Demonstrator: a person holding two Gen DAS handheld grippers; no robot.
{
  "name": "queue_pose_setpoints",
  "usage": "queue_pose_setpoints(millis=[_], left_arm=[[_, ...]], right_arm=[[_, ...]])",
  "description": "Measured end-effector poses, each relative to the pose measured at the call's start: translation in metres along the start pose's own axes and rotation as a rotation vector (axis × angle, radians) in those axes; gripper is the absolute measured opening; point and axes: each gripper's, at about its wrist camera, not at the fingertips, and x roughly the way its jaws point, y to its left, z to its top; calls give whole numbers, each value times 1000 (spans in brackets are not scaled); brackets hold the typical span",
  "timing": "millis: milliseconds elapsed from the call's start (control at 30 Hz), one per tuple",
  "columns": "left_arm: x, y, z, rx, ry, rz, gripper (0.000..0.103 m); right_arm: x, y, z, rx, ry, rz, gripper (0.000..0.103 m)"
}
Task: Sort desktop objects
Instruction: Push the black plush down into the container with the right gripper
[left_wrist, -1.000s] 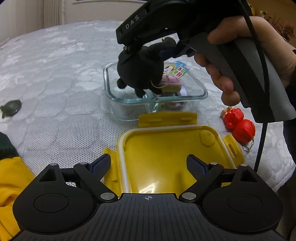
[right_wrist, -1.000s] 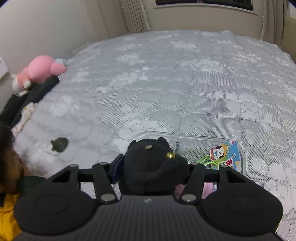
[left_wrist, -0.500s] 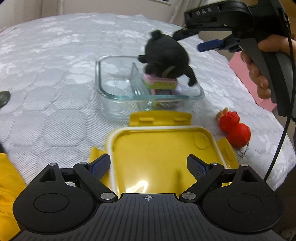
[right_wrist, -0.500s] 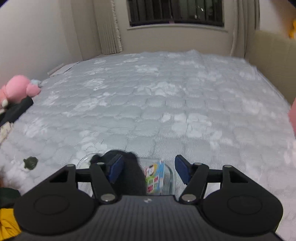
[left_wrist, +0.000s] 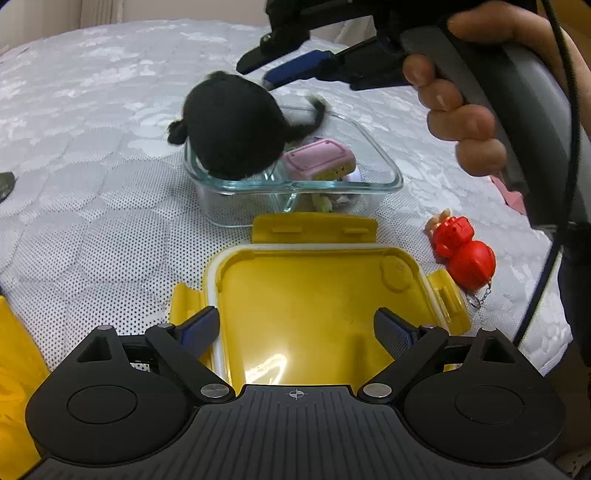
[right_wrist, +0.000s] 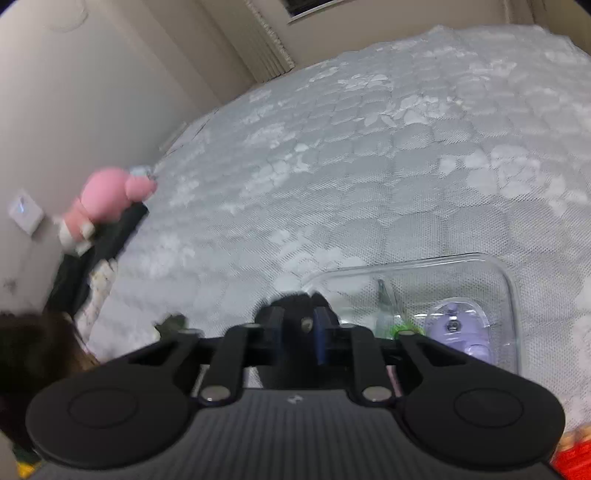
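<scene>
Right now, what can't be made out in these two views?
- Right wrist view: black plush mostly hidden behind the right gripper; blur leaves its grip unclear.
- Left wrist view: items low in the glass container hidden under the pink case.
- Left wrist view: dark object cut by left edge.

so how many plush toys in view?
2. Black plush toy sits in the glass container's left compartment; pink plush toy lies far off at the mattress edge by the wall. Others may be hidden.
</scene>
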Motion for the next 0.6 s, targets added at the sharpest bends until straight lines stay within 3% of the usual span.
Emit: queue_pose_setpoints(millis=[100,200,267,300,333,433,467,600], left_arm=[[-1,0,0,0,-3,-1,94],[-2,-1,0,-1,-5,-6,94],[-2,-3,1,4,-4,-5,94],[-3,-5,0,10,-5,0,94],[-4,-6,0,16,-6,5,94],[-6,-7,-2,26,-8,24,94],[-6,-7,-1,25,-9,23,94],[-5,-4,1,12,-13,21,94]], right_arm=[[-7,18,-6,-132,-77,-84,31],[-8,27,-15,-167,-51,24,28],[5,29,-20,-164,18,27,21],[12,28,-23,-180,34,-19,8],[20,27,-26,-197,47,-70,3],[29,17,-27,-205,38,-166,4],[29,14,-27,-195,50,-162,4],[28,28,-37,-319,70,-247,5]])
